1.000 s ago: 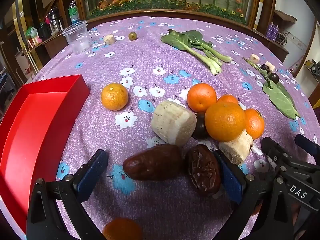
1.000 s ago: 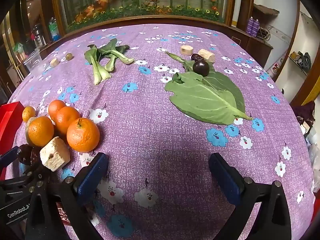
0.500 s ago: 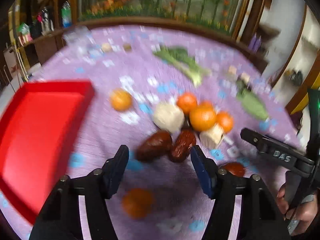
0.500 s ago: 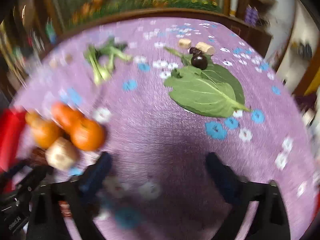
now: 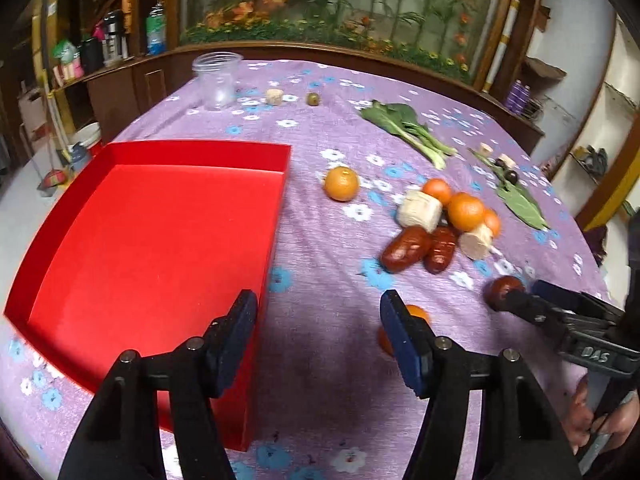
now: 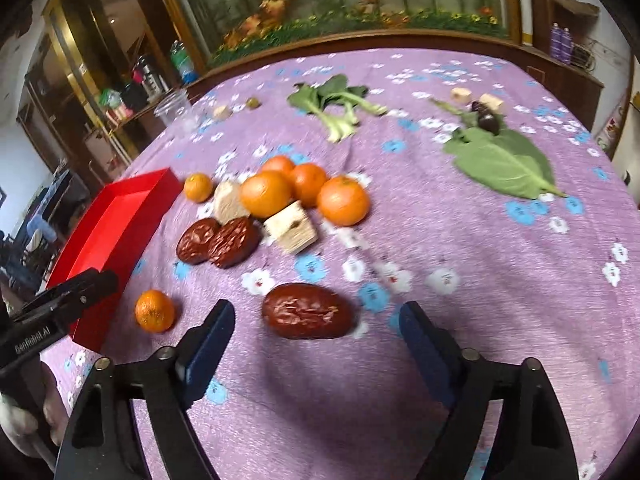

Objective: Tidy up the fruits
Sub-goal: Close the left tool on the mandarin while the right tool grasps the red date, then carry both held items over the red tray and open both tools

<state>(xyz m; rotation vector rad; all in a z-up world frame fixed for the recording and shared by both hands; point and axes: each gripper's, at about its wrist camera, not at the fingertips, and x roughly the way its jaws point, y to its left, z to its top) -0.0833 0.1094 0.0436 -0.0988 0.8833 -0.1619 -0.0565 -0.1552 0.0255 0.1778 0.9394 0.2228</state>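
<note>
A red tray (image 5: pixel 152 240) lies on the purple cloth at the left; it also shows in the right wrist view (image 6: pixel 120 220). A cluster of oranges (image 6: pixel 266 194), two dark red dates (image 6: pixel 218 242) and pale root chunks (image 6: pixel 291 227) lies mid-table. A single date (image 6: pixel 308 317) lies just ahead of my open, empty right gripper (image 6: pixel 316 344). A small orange (image 6: pixel 155 311) sits near the tray's corner. My left gripper (image 5: pixel 316 336) is open and empty over the cloth beside the tray's right wall, with that orange (image 5: pixel 418 314) partly hidden behind its right finger.
Bok choy (image 6: pixel 336 104), a large green leaf (image 6: pixel 502 162) with a dark plum (image 6: pixel 488 120), a lone orange (image 5: pixel 341 184), a clear plastic cup (image 5: pixel 218 80) and small pieces lie farther back. The table's wooden rim and a planter stand behind.
Both grippers pulled back and rose. The left one swung left toward the red tray and narrowed; the right one turned left, now facing the single date and the fruit cluster.
</note>
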